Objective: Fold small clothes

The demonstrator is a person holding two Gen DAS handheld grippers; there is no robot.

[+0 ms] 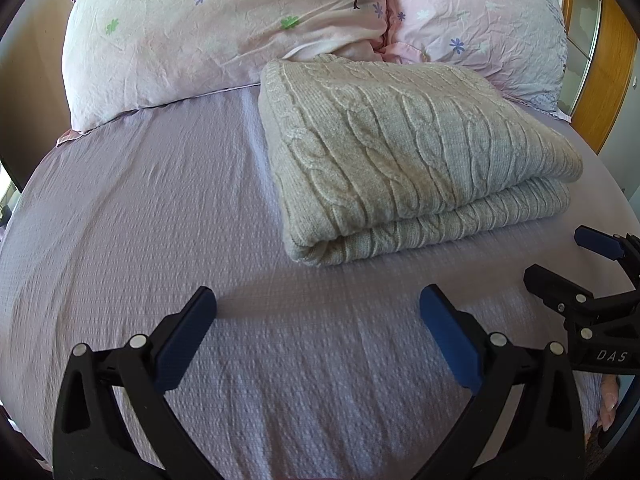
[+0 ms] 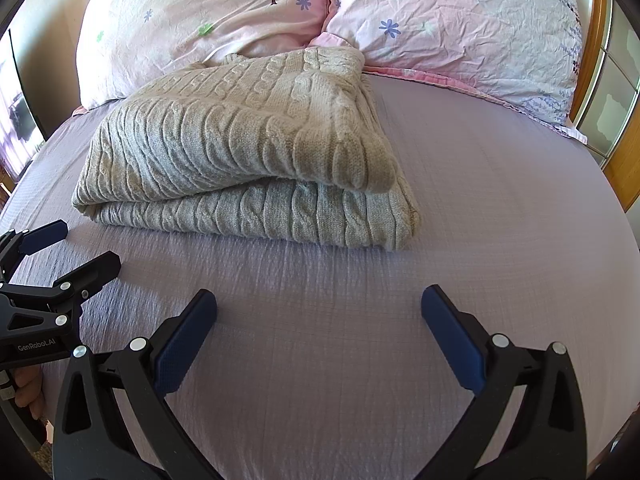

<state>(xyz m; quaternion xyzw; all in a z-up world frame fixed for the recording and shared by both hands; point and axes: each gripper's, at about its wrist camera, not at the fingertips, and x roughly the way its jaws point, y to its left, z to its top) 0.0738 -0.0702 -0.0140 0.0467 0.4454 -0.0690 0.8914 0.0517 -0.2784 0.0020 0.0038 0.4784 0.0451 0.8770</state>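
- On the lilac bed sheet (image 1: 140, 220), a folded grey cable-knit sweater (image 1: 400, 152) lies just before two floral pillows (image 2: 460, 20).
- The left gripper (image 1: 318, 312) and right gripper (image 2: 319, 312) hover near it, both spread wide, holding nothing.

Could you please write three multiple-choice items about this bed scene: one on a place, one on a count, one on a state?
1. Where does the knitted sweater lie?
A. on the lilac bed sheet, its far edge against the pillows
B. on the floor
C. in a basket

2. How many pillows are behind it?
A. one
B. two
C. four

3. In what state are the two tools?
A. both shut on the sweater
B. one open, one shut
C. both open, holding nothing

Answers:
1 A: it rests on the sheet in both views.
2 B: a left pillow and a right pillow show.
3 C: the left tool and the right tool have spread fingers over bare sheet.
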